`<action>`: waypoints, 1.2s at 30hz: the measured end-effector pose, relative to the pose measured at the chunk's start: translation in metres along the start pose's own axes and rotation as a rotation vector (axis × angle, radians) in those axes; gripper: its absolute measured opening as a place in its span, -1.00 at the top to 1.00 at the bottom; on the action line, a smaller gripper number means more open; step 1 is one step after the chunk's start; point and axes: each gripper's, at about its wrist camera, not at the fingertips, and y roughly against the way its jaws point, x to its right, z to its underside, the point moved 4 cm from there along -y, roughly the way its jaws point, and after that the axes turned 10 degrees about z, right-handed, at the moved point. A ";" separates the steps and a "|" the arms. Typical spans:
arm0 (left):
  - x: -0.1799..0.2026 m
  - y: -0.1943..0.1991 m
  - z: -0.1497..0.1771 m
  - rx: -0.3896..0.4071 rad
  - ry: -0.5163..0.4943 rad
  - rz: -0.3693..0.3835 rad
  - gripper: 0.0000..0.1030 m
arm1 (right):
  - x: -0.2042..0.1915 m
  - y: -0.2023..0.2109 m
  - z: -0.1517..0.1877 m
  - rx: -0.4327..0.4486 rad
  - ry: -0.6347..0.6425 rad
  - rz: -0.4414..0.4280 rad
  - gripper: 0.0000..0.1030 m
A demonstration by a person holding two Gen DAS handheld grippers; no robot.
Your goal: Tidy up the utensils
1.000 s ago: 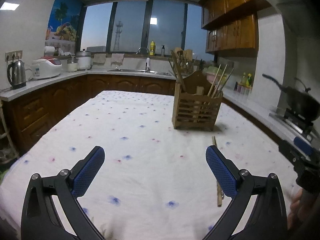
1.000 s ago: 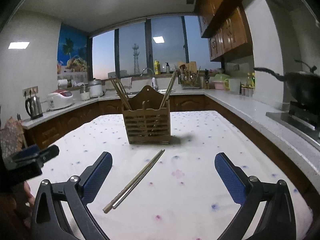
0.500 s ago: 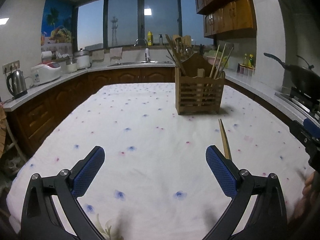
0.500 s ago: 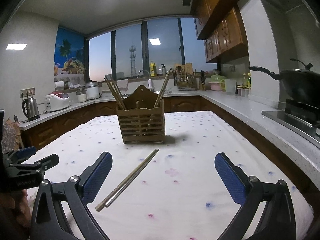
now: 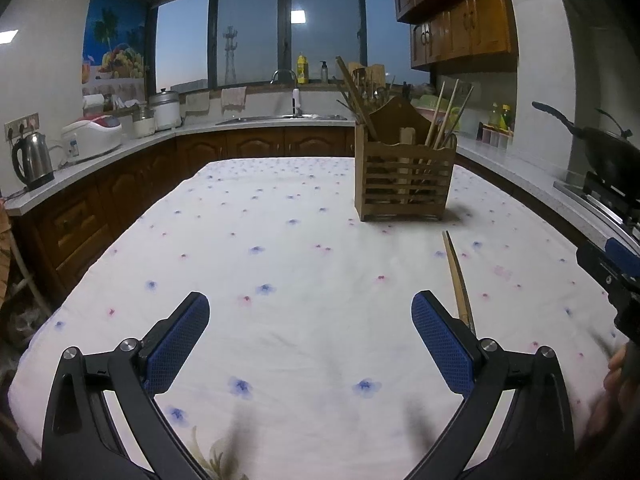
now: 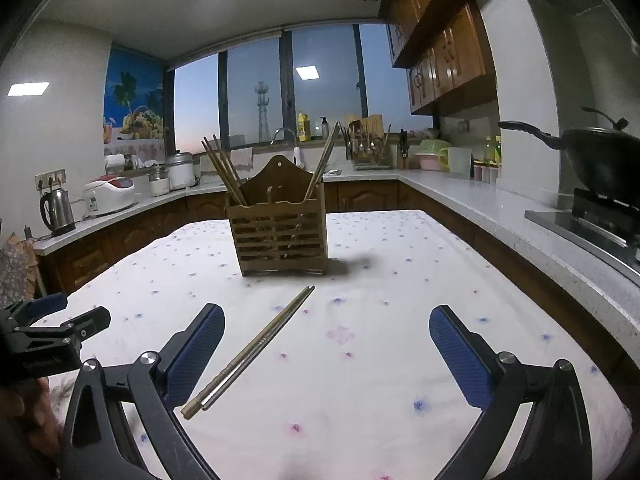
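Observation:
A pair of chopsticks (image 6: pixel 256 340) lies loose on the flowered tablecloth, just inside my right gripper's left finger; in the left wrist view the pair (image 5: pixel 458 276) lies beside my right finger. A slatted wooden utensil holder (image 6: pixel 280 232) with several chopsticks standing in it sits farther back; it also shows in the left wrist view (image 5: pixel 404 176). My left gripper (image 5: pixel 312 336) is open and empty above the cloth. My right gripper (image 6: pixel 328 348) is open and empty, low over the table, with the chopsticks' near end between its fingers.
The white flowered tablecloth (image 5: pixel 280 264) covers the table. Counters run around the room with a kettle (image 5: pixel 30 158), a rice cooker (image 5: pixel 94 136) and a sink (image 5: pixel 288 116). A black wok (image 6: pixel 600 156) sits on the stove at the right.
Both grippers have tilted and shifted slightly, so the holder and chopsticks sit a little differently in view. Both stay open. The chopsticks have not moved on the cloth.

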 end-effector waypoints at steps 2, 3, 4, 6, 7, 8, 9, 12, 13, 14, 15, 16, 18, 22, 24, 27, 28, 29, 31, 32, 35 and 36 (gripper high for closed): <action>0.000 0.000 -0.001 -0.001 0.000 -0.004 -1.00 | -0.001 -0.001 -0.001 0.000 0.006 0.000 -1.00; 0.001 0.000 -0.001 -0.003 -0.002 -0.007 -1.00 | -0.001 -0.003 -0.003 -0.001 0.009 0.001 -1.00; 0.001 -0.001 -0.002 -0.004 -0.005 -0.013 -1.00 | -0.002 -0.003 -0.004 -0.002 0.010 0.001 -1.00; 0.001 -0.001 -0.002 -0.011 -0.009 -0.030 -1.00 | -0.001 -0.004 -0.004 -0.002 0.007 -0.003 -1.00; 0.001 -0.002 -0.003 -0.012 -0.011 -0.039 -1.00 | -0.001 -0.004 -0.004 -0.002 0.005 -0.004 -1.00; 0.001 -0.002 -0.004 -0.011 -0.013 -0.050 -1.00 | -0.001 -0.004 -0.005 -0.002 0.002 -0.005 -1.00; 0.000 -0.001 -0.005 -0.006 -0.015 -0.059 -1.00 | -0.002 -0.004 -0.005 -0.004 -0.001 -0.009 -1.00; 0.000 0.001 -0.007 0.007 -0.015 -0.074 -1.00 | -0.003 -0.003 -0.006 0.001 -0.004 -0.015 -1.00; 0.000 0.001 -0.008 0.010 -0.015 -0.075 -1.00 | -0.003 -0.002 -0.006 0.004 -0.005 -0.017 -1.00; 0.000 0.002 -0.009 0.015 -0.016 -0.078 -1.00 | -0.003 -0.002 -0.005 0.005 -0.005 -0.018 -1.00; 0.000 0.003 -0.009 0.019 -0.016 -0.080 -1.00 | -0.003 -0.002 -0.006 0.007 -0.007 -0.019 -1.00; 0.000 0.004 -0.010 0.025 -0.018 -0.082 -1.00 | -0.003 -0.002 -0.006 0.007 -0.010 -0.021 -1.00; 0.000 0.006 -0.012 0.033 -0.020 -0.085 -1.00 | -0.003 -0.002 -0.006 0.007 -0.015 -0.025 -1.00; -0.001 0.007 -0.014 0.039 -0.018 -0.089 -1.00 | -0.004 -0.001 -0.005 0.005 -0.014 -0.023 -1.00; -0.002 0.008 -0.016 0.044 -0.011 -0.090 -1.00 | -0.004 0.000 -0.006 0.005 -0.013 -0.024 -1.00; -0.004 0.009 -0.017 0.049 -0.005 -0.091 -1.00 | -0.005 0.000 -0.006 0.003 -0.012 -0.027 -1.00; -0.004 0.009 -0.017 0.052 -0.002 -0.088 -1.00 | -0.006 0.000 -0.006 0.004 -0.010 -0.026 -1.00; -0.005 0.010 -0.018 0.055 0.000 -0.087 -1.00 | -0.006 0.000 -0.006 0.004 -0.011 -0.027 -1.00; -0.005 0.011 -0.018 0.062 0.001 -0.087 -1.00 | -0.006 0.000 -0.006 0.005 -0.014 -0.029 -1.00; -0.005 0.011 -0.019 0.065 0.001 -0.086 -1.00 | -0.007 0.001 -0.006 0.006 -0.016 -0.031 -1.00; -0.005 0.012 -0.019 0.080 0.001 -0.083 -1.00 | -0.007 0.000 -0.006 0.009 -0.016 -0.029 -1.00; -0.005 0.013 -0.019 0.083 0.001 -0.082 -1.00 | -0.008 0.000 -0.006 0.013 -0.016 -0.030 -1.00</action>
